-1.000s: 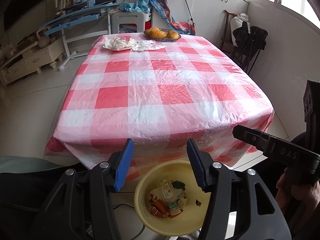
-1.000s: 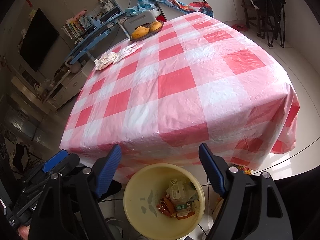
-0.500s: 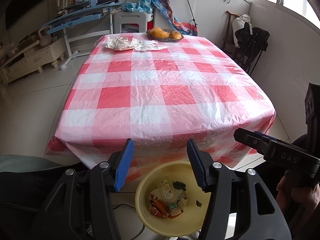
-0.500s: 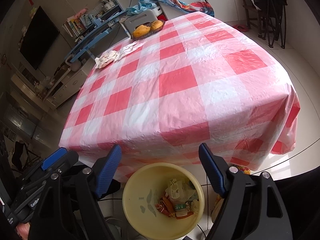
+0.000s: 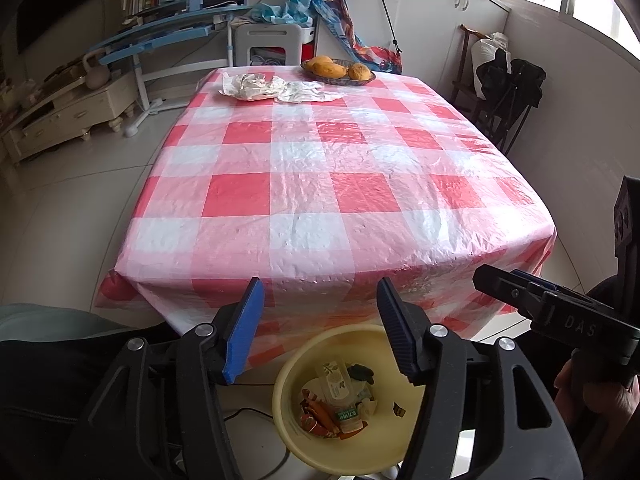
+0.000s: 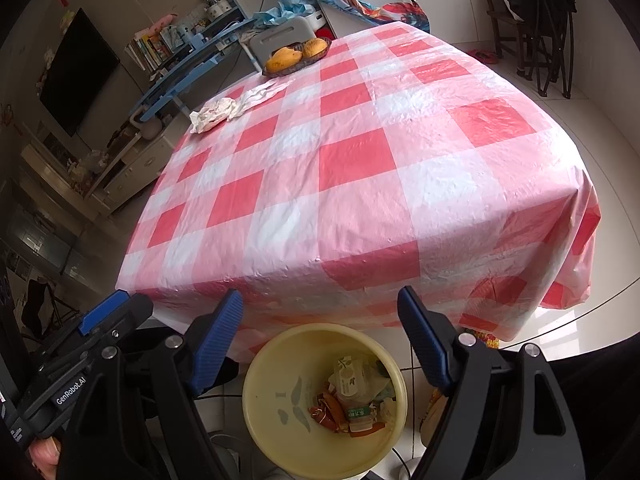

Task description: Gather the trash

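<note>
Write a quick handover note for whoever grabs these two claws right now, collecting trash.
Left claw: empty, jaws opening, above the round yellow plastic bin.
Right claw: open, empty, also above the bin.
Done: wrappers and a small bottle lie in the bin on the floor at the table's near edge.
Left: crumpled white paper at the far end of the red-and-white checked tablecloth, beside the dark basket of orange fruit.

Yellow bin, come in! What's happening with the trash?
Left gripper jaws opening, nothing between; right gripper open, empty. Yellow bin below both, wrappers inside. Crumpled paper waits at table's far end. Nothing in the way.
</note>
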The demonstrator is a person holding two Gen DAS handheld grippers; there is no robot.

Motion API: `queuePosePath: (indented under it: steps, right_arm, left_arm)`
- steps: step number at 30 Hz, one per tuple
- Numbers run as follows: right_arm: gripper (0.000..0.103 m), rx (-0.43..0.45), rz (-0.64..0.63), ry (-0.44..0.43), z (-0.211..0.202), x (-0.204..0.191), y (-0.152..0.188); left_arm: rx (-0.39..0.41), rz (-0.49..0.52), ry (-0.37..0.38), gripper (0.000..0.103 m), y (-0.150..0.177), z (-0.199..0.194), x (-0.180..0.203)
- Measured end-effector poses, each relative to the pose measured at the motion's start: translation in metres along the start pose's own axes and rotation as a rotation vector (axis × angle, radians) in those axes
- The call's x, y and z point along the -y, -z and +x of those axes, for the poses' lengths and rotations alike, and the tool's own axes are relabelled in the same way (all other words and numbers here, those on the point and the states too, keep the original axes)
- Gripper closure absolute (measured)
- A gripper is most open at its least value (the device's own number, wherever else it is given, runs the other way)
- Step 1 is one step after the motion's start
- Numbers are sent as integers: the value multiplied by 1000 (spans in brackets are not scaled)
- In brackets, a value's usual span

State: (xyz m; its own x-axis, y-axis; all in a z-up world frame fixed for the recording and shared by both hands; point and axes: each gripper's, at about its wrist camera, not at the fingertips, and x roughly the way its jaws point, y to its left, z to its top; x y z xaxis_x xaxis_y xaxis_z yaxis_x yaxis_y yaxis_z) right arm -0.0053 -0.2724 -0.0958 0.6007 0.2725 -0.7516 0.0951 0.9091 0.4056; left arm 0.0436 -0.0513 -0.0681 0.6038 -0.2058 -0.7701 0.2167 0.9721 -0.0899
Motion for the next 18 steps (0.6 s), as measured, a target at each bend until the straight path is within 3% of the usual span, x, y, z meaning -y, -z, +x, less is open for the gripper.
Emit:
queuePosePath:
  steps: [18]
  right_arm:
    - [26, -10, -18, 11, 0, 0, 0]
  left_arm:
    - [2, -40, -15, 44, -3, 1, -6]
